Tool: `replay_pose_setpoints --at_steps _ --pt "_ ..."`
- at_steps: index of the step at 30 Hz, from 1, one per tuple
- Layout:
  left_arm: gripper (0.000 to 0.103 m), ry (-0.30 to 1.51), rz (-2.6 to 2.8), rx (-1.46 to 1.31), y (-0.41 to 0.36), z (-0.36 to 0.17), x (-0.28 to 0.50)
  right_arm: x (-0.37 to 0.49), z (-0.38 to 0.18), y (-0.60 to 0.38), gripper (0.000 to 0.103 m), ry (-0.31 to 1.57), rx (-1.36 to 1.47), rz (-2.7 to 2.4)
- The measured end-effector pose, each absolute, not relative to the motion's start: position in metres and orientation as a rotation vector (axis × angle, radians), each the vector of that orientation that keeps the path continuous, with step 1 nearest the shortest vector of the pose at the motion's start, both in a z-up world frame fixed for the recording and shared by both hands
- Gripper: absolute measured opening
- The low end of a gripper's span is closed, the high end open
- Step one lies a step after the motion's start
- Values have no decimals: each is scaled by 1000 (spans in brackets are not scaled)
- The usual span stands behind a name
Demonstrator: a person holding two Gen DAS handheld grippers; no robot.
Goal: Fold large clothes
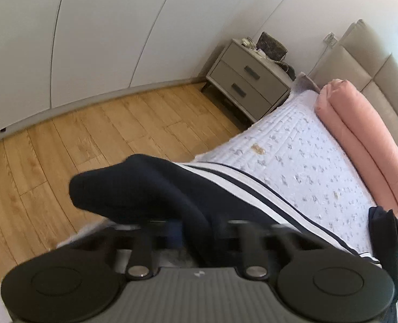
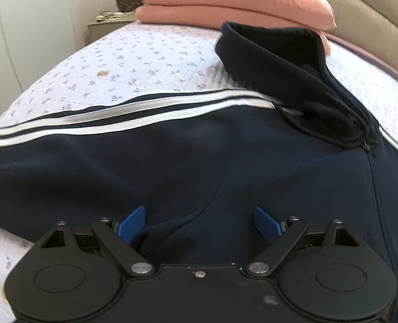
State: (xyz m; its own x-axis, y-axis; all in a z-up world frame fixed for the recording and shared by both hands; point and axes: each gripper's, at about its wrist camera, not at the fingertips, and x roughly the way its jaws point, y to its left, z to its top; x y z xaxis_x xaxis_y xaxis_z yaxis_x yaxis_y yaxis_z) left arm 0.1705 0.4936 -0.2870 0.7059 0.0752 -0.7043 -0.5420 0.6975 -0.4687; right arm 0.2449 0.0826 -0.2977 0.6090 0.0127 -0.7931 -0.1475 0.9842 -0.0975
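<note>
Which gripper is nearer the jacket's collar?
Right. The right gripper hovers open over the jacket's body, with the collar just ahead. The left gripper is at a lifted fold, the collar far off at that view's edge.

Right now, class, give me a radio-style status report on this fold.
Left hand-held gripper shut on navy track jacket, lifting a fold. Right hand-held gripper open over it. Folded pink blanket lies behind the collar.

Grey two-drawer nightstand (image 1: 246,84) beside bed; folded pink blanket (image 2: 234,5) against headboard (image 1: 374,62); wooden floor (image 1: 91,140).
</note>
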Motion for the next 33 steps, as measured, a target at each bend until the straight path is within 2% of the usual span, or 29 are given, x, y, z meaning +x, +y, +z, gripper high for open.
replay_pose_setpoints --at_steps 3,8,11,18,22,27,33 --pt "10 649 378 -702 493 -275 167 247 -293 90 103 916 -243 121" --pt "9 503 353 -552 462 -222 181 247 -286 98 102 982 -317 118" --pt "9 438 324 -548 447 -196 192 234 -284 100 102 957 -355 112" --pt "9 301 188 -458 394 -138 205 225 -280 86 102 983 -285 176" --pt "9 216 111 -410 342 -99 210 234 -274 63 102 1037 -152 216" --pt "9 108 -9 -320 257 -51 217 217 -260 32 102 1017 -88 249" --pt "9 91 -171 -257 140 -35 241 195 -229 -64 102 936 -52 265"
